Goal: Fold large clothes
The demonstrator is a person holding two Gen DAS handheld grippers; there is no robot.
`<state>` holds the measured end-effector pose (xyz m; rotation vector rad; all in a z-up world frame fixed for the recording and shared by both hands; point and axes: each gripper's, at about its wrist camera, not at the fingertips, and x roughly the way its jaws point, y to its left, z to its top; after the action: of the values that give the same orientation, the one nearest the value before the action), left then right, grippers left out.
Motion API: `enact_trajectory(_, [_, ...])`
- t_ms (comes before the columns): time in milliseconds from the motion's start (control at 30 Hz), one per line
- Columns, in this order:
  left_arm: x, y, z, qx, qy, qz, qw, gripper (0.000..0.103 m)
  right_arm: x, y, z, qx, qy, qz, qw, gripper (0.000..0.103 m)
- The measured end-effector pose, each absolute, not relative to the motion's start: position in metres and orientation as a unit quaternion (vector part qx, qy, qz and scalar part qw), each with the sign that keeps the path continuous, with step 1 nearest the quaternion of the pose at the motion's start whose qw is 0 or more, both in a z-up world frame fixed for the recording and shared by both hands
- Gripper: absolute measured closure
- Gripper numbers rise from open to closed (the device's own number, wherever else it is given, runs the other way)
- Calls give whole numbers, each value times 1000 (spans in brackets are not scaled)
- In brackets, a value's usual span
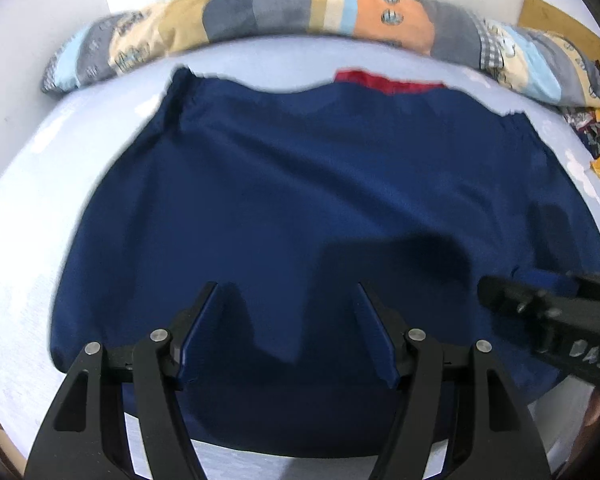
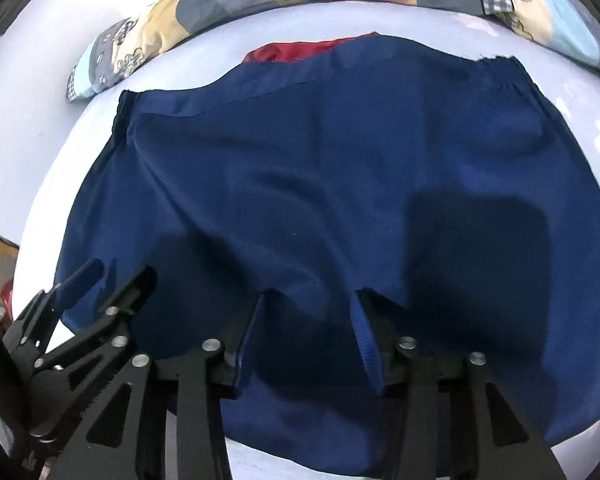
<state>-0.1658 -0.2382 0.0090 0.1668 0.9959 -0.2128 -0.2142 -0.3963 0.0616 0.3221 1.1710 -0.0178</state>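
a large navy blue garment (image 1: 308, 184) lies spread flat on a bed covered by a pale blue sheet (image 1: 28, 208), filling most of both wrist views. its far edge looks gathered like an elastic hem, and a strip of red fabric (image 1: 384, 80) shows just past that edge, near the middle. beyond the garment, along the white wall, a patchwork quilt (image 1: 260, 12) in grey, tan, orange and light blue lies rolled in a long band, and a dark patterned cloth (image 1: 596, 136) sits at the far right of the bed in the left wrist view. the left gripper (image 1: 288, 292) points steeply down over the near part of the garment, its two blue-padded fingers (image 1: 198, 328) standing wide apart with nothing between them but the flat cloth below; whether the tips touch the fabric cannot be told. the right gripper (image 2: 310, 300) hangs just beside it over the same near edge, its jaws parted less widely and pinching no fold, with the cloth lying loose under them. each gripper shows at the edge of the other's view, and both cast dark shadows on the navy cloth.
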Motion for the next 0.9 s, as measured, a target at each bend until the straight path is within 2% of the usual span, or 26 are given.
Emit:
enact_trajectory(133, [-169,-242,8,87,473,-106,870,36,-220,-402,76,162,524,-6,836,59])
enact_trajectory(300, [-172,-244,7,94,471,-107,871,35,-219,-399,63,133,558,-33,819,58])
enact_trajectory(533, [-173,-242,8,97,469,-110,871,35,-225,-398,75,126,535,-35,835,58])
enact_trajectory(900, [-175,-246,9,105,466,-116,871,35,-223,-387,65,116,555,-17,824,57])
